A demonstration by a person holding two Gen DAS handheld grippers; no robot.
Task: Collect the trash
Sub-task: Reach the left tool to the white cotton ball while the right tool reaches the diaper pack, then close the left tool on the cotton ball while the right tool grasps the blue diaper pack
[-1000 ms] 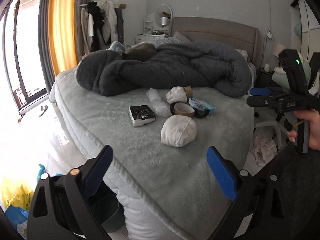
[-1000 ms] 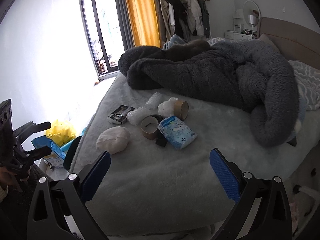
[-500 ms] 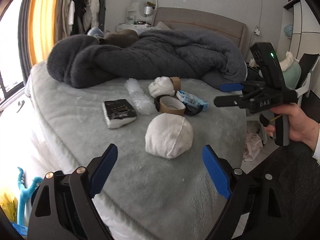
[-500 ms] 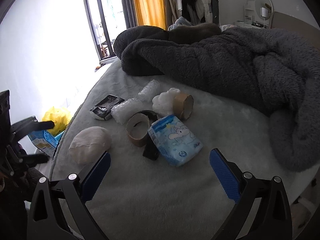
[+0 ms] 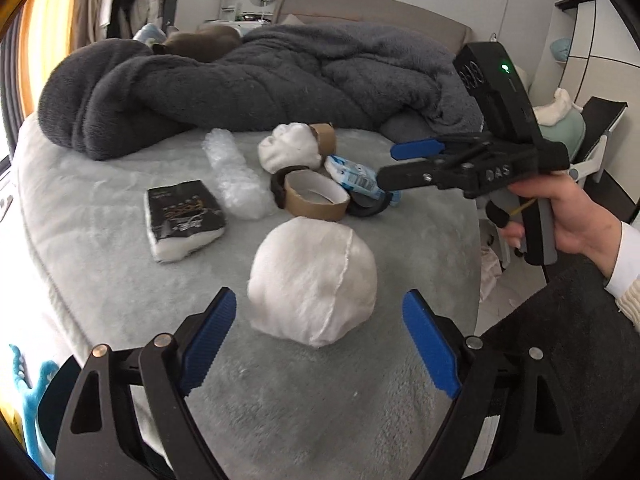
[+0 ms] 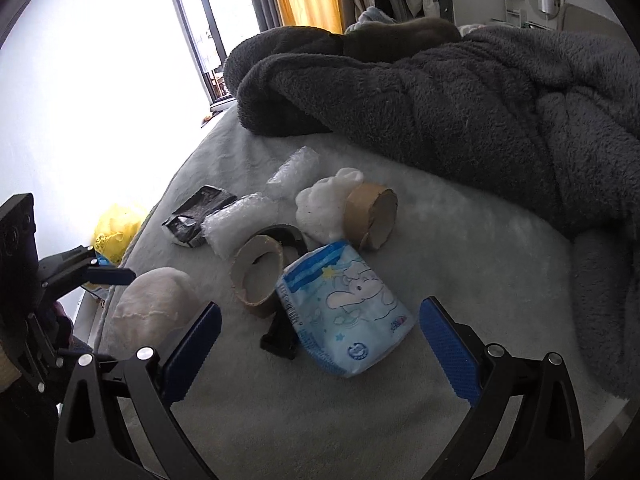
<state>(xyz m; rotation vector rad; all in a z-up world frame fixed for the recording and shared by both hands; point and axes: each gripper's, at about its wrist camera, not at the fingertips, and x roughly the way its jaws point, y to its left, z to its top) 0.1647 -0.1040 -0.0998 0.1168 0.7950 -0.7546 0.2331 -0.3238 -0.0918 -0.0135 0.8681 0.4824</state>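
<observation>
Trash lies on the grey bed [image 5: 100, 240]. A white cloth ball [image 5: 312, 280] sits just ahead of my left gripper [image 5: 318, 300], which is open, its blue pads flanking the ball without touching. Behind are a black packet [image 5: 182, 216], bubble wrap [image 5: 234, 176], a cardboard tape ring [image 5: 316, 196], a white wad [image 5: 290, 148] and a brown roll [image 5: 324, 138]. My right gripper [image 6: 320, 308] is open just before a blue-white tissue pack [image 6: 344, 312] and the cardboard ring [image 6: 256, 276]. From the left wrist view the right gripper [image 5: 386, 166] hovers over the tissue pack [image 5: 352, 174].
A dark grey blanket [image 5: 240, 84] is heaped across the far half of the bed. A person's hand [image 5: 576, 220] holds the right gripper's handle. A yellow bag [image 6: 114, 228] lies on the floor by the bed's left edge. A chair [image 5: 600, 128] stands right of the bed.
Both grippers have come forward and down toward the bed. The cloth ball now sits close between the left fingers, and the tissue pack lies close before the right fingers.
</observation>
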